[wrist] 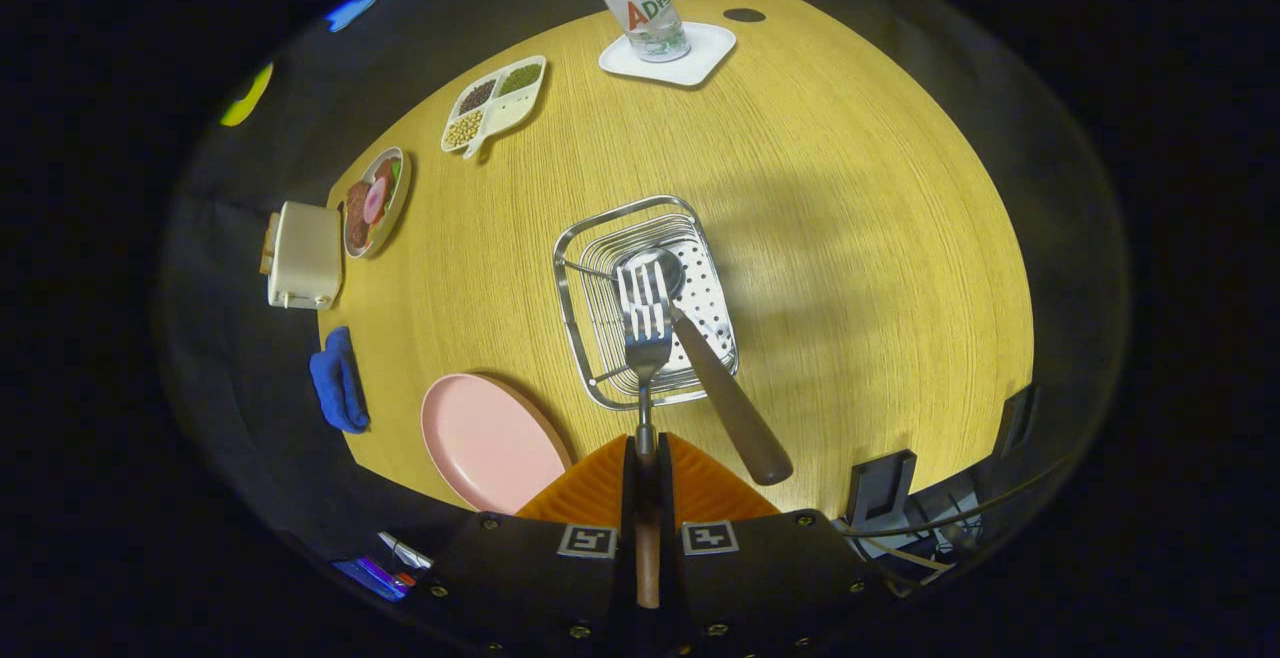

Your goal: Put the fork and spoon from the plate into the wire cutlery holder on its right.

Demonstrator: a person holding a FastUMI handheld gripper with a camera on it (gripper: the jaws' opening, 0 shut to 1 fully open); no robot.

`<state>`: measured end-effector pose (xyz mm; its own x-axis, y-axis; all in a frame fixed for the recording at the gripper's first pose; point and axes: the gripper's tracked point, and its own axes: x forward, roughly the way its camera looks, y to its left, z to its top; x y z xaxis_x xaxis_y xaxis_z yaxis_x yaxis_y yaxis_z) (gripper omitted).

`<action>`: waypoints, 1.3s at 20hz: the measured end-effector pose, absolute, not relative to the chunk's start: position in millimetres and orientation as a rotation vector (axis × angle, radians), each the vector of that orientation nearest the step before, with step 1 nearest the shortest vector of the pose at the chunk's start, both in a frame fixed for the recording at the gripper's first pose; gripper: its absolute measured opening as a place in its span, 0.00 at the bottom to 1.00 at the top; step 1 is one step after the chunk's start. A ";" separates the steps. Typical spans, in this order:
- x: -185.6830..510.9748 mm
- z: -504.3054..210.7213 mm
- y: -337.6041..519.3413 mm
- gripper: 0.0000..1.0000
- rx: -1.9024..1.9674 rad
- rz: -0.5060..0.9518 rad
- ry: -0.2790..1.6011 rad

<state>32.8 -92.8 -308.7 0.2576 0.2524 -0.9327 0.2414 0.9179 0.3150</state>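
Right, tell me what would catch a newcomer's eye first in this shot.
First the fork, clamped by its handle in the shut gripper and poised tines-forward over the wire cutlery holder in the middle of the wooden table. The spoon already sits in the holder, bowl inside and wooden handle sticking out over the rim. To the holder's left, beside the fingers, lies the pink plate.

Pink plate, yellow wood-grain table

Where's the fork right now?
Gripper view: the fork is clamped by its handle in the claw, tines over the holder and the spoon inside.
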 end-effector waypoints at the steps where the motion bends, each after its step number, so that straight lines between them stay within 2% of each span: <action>1: 34.7 -308.4 -92.3 0.09 0.431 0.010 1.334; 5: 41.2 -305.0 -87.4 0.11 0.445 0.012 1.353; 7: 46.8 -303.8 -86.7 0.23 0.470 0.004 1.339; 8: 48.7 -302.9 -85.8 0.23 0.477 0.005 1.332; 9: 48.5 -302.1 -86.1 0.28 0.481 0.003 1.332; 11: 48.9 -298.7 -85.9 0.28 0.490 0.008 1.328; 13: 46.4 -296.9 -85.0 0.44 0.493 0.017 1.326; 15: 44.7 -294.8 -85.9 0.46 0.482 0.017 1.323; 26: 19.0 -253.2 -119.4 0.47 0.434 0.013 1.248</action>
